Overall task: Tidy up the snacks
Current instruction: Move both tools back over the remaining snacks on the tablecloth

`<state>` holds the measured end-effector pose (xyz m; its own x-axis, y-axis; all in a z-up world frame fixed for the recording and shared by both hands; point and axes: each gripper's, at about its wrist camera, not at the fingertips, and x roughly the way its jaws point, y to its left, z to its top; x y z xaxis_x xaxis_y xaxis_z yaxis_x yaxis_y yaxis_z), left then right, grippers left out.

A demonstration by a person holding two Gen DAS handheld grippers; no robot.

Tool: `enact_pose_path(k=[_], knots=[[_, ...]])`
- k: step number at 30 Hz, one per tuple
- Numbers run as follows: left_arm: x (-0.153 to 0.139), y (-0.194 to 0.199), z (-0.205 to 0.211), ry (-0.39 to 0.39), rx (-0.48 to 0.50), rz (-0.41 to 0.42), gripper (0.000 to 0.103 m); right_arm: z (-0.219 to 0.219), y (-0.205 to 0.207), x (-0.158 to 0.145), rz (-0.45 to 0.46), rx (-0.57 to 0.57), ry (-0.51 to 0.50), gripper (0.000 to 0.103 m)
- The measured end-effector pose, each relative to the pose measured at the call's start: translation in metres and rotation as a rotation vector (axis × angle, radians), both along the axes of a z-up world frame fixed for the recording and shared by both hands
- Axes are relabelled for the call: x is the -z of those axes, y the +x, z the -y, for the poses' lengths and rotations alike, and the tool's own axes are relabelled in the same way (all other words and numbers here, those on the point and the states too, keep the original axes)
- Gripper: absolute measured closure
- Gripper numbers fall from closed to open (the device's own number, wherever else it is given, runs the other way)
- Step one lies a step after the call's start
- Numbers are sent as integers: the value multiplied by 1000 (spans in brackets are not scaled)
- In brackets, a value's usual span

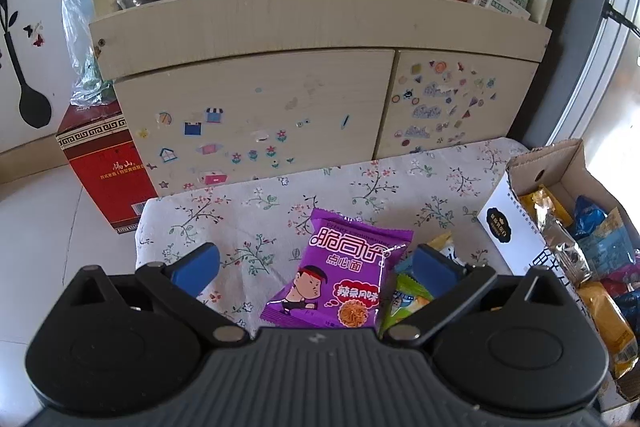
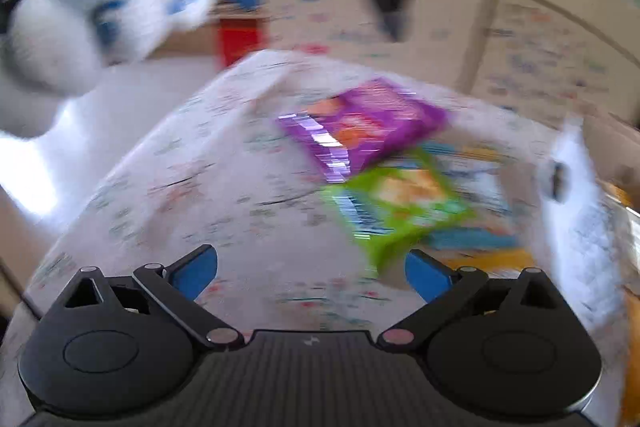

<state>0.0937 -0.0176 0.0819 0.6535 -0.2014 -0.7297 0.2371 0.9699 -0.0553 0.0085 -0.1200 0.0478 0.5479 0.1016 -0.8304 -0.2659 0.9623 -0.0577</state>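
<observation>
Purple foil, one snack packet, lying flat on the flowered tablecloth, between the spread blue pads of the left gripper; jaws wide, nothing held. Green packet overlaps its right edge, under the right-hand pad. Cardboard box of snacks stands to the right. Advice: centre on the purple packet alone, lower to the cloth, close across its width so the green one stays out. Packet's lower edge hidden by the gripper body; box cut off at frame edge.

Right wrist view: heavily blurred. Right gripper jaws wide, empty, above the cloth. Purple packet and green packet ahead; other detail unreadable.
</observation>
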Motion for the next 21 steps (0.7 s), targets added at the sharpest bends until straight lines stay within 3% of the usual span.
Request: enact_pose_path(k=[2,5,14,21], knots=[[0,0,0,1,3,-2,1,16,1,0,25,126,-7,0],[1,-1,3,5,14,-4,1,30,6,3,54,202,-44,0],[6,-4,11,21,50,-8,1,27,21,19,23,233,-78,0],[8,-4,12,24,55,-16,1,8,2,13,-4,206,-52,0]])
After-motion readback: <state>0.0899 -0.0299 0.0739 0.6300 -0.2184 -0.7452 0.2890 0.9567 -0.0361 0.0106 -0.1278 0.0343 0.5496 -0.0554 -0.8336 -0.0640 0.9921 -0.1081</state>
